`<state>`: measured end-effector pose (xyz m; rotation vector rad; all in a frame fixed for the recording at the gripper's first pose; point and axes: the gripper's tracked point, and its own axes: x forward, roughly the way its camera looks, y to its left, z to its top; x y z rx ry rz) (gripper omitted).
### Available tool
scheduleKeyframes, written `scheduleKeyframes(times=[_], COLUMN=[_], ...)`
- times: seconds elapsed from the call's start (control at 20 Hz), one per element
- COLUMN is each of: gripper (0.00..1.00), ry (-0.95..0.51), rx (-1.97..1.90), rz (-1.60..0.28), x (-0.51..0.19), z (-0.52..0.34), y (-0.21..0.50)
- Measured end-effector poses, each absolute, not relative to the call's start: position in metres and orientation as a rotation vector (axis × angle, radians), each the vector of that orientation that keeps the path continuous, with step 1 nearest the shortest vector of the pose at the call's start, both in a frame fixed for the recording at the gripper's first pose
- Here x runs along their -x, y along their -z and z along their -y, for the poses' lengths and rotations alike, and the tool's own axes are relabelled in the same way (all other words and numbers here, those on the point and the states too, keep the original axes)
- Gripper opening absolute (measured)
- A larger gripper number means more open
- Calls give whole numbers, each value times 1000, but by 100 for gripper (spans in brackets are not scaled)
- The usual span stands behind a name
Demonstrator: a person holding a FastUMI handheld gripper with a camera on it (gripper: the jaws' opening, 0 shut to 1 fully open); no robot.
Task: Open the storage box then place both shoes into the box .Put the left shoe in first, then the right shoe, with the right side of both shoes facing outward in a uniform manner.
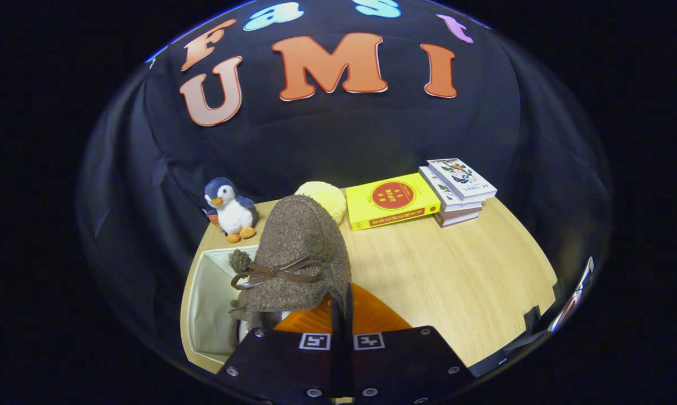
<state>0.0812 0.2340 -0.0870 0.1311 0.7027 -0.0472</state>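
Fingers of the black two-finger gripper [342, 315] stand almost closed together, pinching the heel edge of a brown woolly shoe with a brown bow [293, 259]. That shoe hangs above the open cream fabric storage box [211, 298] on the wooden table [456, 281]. An orange ribbed lid [372, 318] lies beside the fingers.

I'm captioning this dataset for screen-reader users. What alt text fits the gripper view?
The hand-held gripper, fingers nearly closed, holds a brown felt shoe with a bow above an open beige storage box and its orange lid. Beyond, on the wooden table, are a penguin plush, a yellow book and stacked books.
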Motion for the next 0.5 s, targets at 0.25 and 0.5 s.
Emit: scheduleKeyframes(times=[0.25,0.5], gripper=[0,1], ry=[31,39], rx=[-87,-19], rz=[-729,-781], x=[-74,-72], z=[-288,-315], y=[95,122])
